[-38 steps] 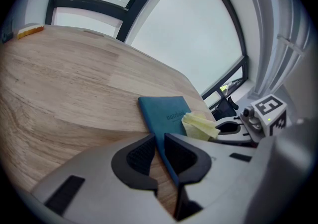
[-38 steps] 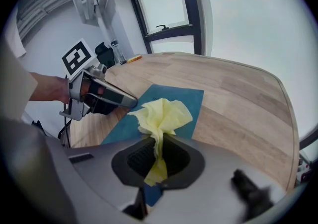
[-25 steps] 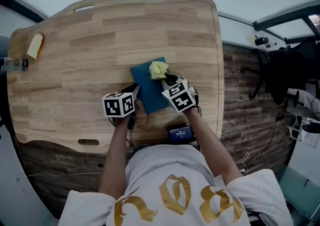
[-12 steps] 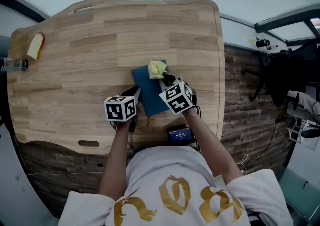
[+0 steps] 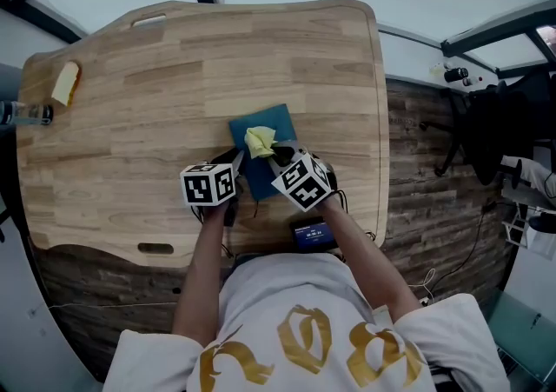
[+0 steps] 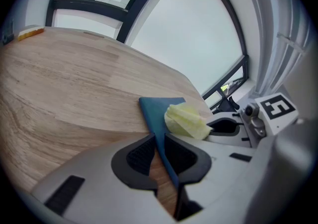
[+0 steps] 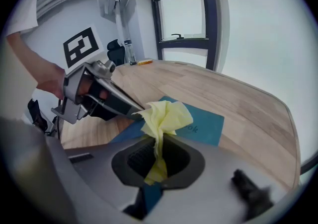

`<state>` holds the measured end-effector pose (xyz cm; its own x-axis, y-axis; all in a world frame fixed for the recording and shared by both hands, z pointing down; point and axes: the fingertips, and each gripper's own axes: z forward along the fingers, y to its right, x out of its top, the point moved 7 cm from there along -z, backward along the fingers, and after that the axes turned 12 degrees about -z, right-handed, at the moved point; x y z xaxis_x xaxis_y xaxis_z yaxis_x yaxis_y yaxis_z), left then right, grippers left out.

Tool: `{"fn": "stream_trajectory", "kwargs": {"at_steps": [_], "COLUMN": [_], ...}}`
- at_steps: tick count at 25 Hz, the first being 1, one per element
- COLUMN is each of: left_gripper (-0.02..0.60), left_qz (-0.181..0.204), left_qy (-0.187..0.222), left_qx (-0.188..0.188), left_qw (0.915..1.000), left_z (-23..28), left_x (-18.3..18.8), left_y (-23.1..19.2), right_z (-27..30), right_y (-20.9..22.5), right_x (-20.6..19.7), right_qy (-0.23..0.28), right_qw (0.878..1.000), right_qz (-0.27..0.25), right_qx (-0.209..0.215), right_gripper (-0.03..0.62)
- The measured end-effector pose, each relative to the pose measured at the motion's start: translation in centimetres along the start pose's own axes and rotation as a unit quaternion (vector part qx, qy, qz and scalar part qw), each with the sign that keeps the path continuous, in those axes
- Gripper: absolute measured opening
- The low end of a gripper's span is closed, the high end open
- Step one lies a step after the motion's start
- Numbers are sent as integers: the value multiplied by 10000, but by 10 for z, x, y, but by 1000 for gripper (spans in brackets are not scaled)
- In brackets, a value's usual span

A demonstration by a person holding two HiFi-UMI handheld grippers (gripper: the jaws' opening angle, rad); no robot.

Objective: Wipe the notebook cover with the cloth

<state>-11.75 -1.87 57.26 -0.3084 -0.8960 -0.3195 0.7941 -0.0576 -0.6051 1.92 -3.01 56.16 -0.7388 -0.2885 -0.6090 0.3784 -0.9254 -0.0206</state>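
Right claw is clenched on a soft, light yellow cloth, bunched on the blue notebook. Left claw pinches the notebook's near edge, steadying its thin, likely slippery cover on the wooden worktop. A small dark device lies just behind the notebook, toward the person; nothing blocks the cover.

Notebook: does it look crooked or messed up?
A little crooked: the notebook lies turned against the table's edges, its near edge pinched in the left gripper. The cloth sits bunched on it. Nothing looks spilled or torn.
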Motion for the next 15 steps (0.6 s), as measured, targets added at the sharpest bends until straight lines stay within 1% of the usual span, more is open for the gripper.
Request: {"fn": "stream_trajectory", "kwargs": {"at_steps": [3,6,11,13,15], "left_gripper": [67,69,70,66,60], "left_qz": [-28,-111,-305,-243,-65], "left_qy": [-7,8,179,315,514], "left_qx": [-19,-39,33,149,239], "left_qw": [10000,9999,9994,9991,9984], "left_z": [1,1,-2,-7,-14], "left_x": [0,-1,1,0,-1], "left_y": [-1,-2,1,4,11], "right_z": [-5,-11,-28,-37,-48], "right_y": [-12,-24,-32,-31,-27], "right_x": [-7,-12,-14,-16,-18], "right_qy": [-16,-86,-33,8,59], "right_qw": [9998,9998,9998,9992,9977], "right_qz": [70,4,-16,34,164], "right_qx": [194,188,-207,-405,-651], "right_gripper": [37,37,37,37,37]}}
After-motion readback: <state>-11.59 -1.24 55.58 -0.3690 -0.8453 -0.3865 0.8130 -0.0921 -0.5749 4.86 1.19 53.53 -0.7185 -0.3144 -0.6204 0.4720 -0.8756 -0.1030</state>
